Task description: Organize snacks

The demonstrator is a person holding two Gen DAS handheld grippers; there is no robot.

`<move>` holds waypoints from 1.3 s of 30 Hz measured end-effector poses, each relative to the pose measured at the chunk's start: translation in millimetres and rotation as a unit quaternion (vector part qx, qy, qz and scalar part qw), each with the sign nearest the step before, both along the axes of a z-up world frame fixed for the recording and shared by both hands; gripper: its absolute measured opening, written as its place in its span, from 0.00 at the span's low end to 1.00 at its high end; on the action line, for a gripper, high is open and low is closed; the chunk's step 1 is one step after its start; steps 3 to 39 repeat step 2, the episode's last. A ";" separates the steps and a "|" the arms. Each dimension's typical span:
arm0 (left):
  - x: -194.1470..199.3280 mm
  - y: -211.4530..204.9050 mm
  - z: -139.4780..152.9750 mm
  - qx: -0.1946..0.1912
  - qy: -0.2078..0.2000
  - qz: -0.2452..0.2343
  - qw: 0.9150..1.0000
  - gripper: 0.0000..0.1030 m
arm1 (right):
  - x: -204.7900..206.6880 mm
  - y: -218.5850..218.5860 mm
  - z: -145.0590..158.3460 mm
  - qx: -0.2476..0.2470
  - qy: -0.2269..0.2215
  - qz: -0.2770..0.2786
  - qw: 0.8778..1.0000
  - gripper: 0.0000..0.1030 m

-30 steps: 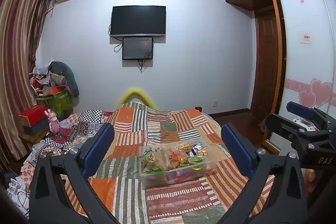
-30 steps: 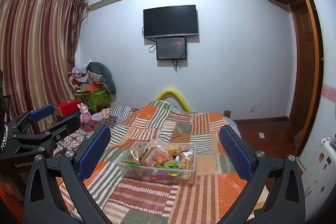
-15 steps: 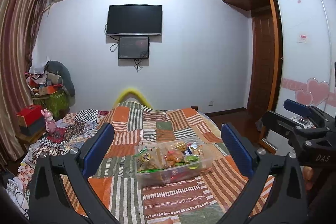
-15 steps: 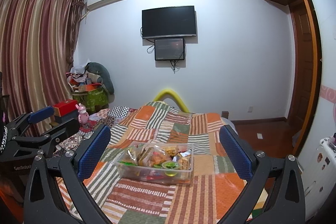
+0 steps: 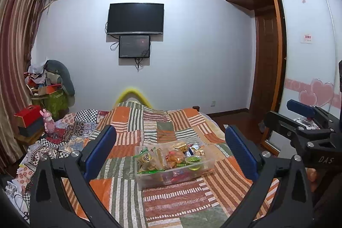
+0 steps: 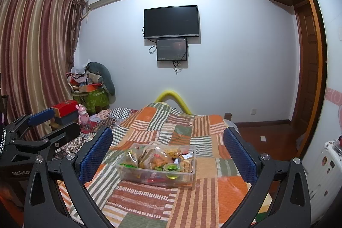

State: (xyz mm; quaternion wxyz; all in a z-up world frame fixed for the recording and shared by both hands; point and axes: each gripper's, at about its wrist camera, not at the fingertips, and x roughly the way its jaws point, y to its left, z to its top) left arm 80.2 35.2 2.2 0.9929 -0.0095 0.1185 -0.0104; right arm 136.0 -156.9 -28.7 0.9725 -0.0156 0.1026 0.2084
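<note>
snack box [image 5: 171, 166] between both open grippers

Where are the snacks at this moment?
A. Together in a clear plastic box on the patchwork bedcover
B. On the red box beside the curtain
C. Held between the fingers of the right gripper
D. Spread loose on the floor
A: the snacks sit inside the clear plastic box, which rests on the patchwork bedcover; the left gripper and the right gripper are both open and hold nothing.

Lighting: even, moderately bright indoor light with a cool bluish cast; shadows soft. Image quality: strong fisheye bending at edges, dark vignetted corners, focus sharp throughout.
</note>
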 end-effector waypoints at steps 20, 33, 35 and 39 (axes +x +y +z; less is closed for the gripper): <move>1.0 0.7 -0.9 -0.003 0.004 -0.003 1.000 1.00 | 0.1 0.2 -0.6 -0.001 0.001 0.000 1.000 1.00; 1.0 0.7 -0.9 -0.003 0.004 -0.003 1.000 1.00 | 0.1 0.2 -0.6 -0.001 0.001 0.000 1.000 1.00; 1.0 0.7 -0.9 -0.003 0.004 -0.003 1.000 1.00 | 0.1 0.2 -0.6 -0.001 0.001 0.000 1.000 1.00; 1.0 0.7 -0.9 -0.003 0.004 -0.003 1.000 1.00 | 0.1 0.2 -0.6 -0.001 0.001 0.000 1.000 1.00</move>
